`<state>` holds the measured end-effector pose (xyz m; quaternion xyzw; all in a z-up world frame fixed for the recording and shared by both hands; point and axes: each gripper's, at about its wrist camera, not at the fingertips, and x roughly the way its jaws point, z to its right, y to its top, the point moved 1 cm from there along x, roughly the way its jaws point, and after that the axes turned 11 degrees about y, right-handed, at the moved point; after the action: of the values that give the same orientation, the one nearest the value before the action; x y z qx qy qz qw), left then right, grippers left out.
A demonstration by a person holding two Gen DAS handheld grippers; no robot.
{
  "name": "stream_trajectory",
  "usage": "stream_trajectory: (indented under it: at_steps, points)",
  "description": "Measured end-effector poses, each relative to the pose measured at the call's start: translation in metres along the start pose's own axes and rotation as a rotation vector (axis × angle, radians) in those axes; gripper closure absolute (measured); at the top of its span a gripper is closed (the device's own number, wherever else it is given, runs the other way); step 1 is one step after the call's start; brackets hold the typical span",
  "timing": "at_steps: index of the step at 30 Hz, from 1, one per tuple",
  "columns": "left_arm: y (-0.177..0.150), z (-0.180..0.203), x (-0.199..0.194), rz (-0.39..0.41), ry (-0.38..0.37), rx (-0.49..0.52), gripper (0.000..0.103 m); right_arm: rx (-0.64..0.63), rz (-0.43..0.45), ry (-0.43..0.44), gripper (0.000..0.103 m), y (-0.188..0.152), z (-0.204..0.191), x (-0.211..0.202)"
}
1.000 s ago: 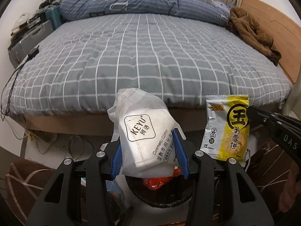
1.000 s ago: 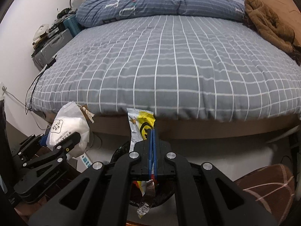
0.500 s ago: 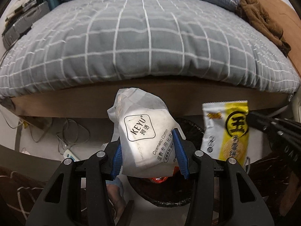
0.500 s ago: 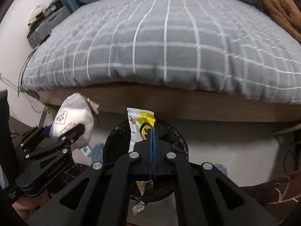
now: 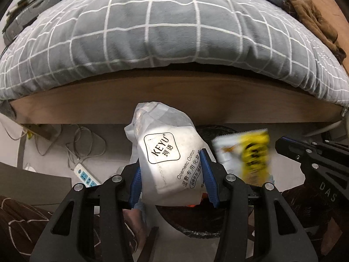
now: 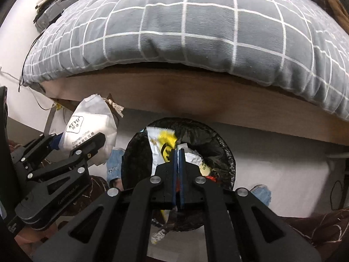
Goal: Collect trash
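- The left hand-held gripper (image 5: 172, 170) grasps a white cosmetic-cotton bag (image 5: 168, 152) marked KEYU, its blue pads (image 5: 208, 174) pressing the bag's two sides; the bag sticks up past the fingertips.
- The right hand-held gripper (image 6: 178, 152) has its jaws just parting, a thin slit between the blue pads (image 6: 173, 174). A yellow-and-white snack wrapper (image 6: 162, 144) lies blurred against the tips, over the bin's mouth; whether the pads grip it cannot be told.
- Right under both grippers stands a round trash bin (image 6: 222, 152) lined with a black bag, with crumpled wrappers and something red inside.
- On the pale floor (image 5: 54, 150) left of the bin lie a white power strip (image 5: 86, 175) and loose cables.
- Behind the bin runs the brown wooden bed frame (image 6: 196, 104).
- Over the frame hangs a grey quilt (image 5: 152, 32) with white checks.
- Farthest, a brown garment (image 5: 312, 15) lies on the bed's right edge.
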<state>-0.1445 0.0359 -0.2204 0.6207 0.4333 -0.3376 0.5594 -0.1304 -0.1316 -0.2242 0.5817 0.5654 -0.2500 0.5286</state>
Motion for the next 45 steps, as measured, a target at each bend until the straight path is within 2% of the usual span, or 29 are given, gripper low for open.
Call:
stream_trajectory:
  at_steps: [2,7,11,18,25,27,29,33,35,38,45]
  points:
    - [-0.001,0.0,-0.001,0.001,0.0,-0.002,0.056,0.003,0.006,0.0,0.067,-0.001,0.0,0.001]
    - [0.0,0.006,0.001,-0.004,-0.02,0.017,0.056,0.012,0.046,-0.048,0.036,-0.007,0.012,-0.007]
    - [0.002,0.015,0.004,-0.011,-0.032,0.029,0.056,0.036,0.074,-0.082,0.02,-0.009,0.027,-0.017]
    - [0.002,0.045,0.003,-0.023,-0.071,0.086,0.056,0.109,0.108,-0.127,0.017,-0.016,0.064,-0.032]
    - [-0.001,0.064,0.003,-0.028,-0.091,0.136,0.056,0.138,0.129,-0.148,0.016,-0.02,0.08,-0.042]
    - [-0.002,0.064,0.004,-0.031,-0.088,0.138,0.051,0.138,0.131,-0.15,0.016,-0.021,0.08,-0.043]
    - [-0.003,0.063,0.006,-0.019,-0.07,0.146,0.039,0.134,0.132,-0.146,0.016,-0.019,0.077,-0.047]
    - [-0.005,0.063,0.003,0.011,-0.04,0.165,0.024,0.117,0.135,-0.15,0.015,-0.017,0.071,-0.052]
    - [-0.004,0.069,-0.006,0.03,-0.007,0.17,0.012,0.111,0.146,-0.145,0.015,-0.015,0.068,-0.056]
    - [0.0,0.059,-0.017,0.058,0.009,0.136,0.006,0.084,0.186,-0.151,0.01,-0.011,0.058,-0.065]
    - [0.016,0.037,-0.059,0.121,0.051,0.053,0.006,0.017,0.256,-0.189,0.008,-0.006,0.03,-0.096]
